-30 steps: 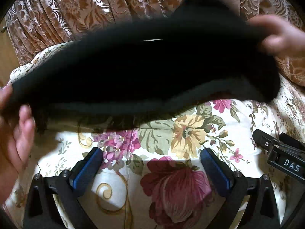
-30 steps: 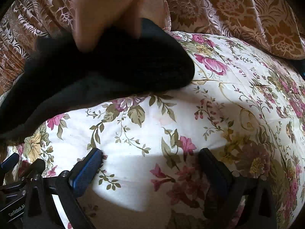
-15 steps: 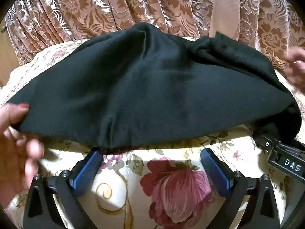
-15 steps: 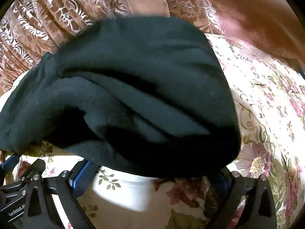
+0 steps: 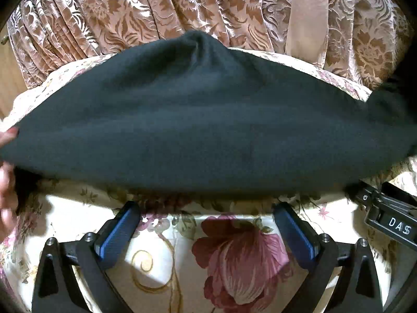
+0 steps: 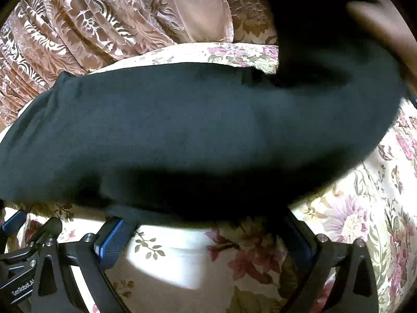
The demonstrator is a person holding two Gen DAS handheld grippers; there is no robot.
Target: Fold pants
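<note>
Dark pants (image 5: 208,130) lie spread across the floral bed (image 5: 234,260) — both grippers, left (image 5: 206,224) and right (image 6: 206,237), jaws released, holding nothing.

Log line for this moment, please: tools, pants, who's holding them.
left tool: open, idle | right tool: open, idle | pants: spread over bedspread | held by: bare hands

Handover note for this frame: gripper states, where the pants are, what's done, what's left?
Left gripper: open, empty, resting low over the bedspread.
Right gripper: open, empty, beside it.
Pants: dark, spread sideways across the bedspread just beyond both grippers; bare hands are at their left end and right end.
Done: pants laid out.
Left: all folds, as far as the frames show.
</note>
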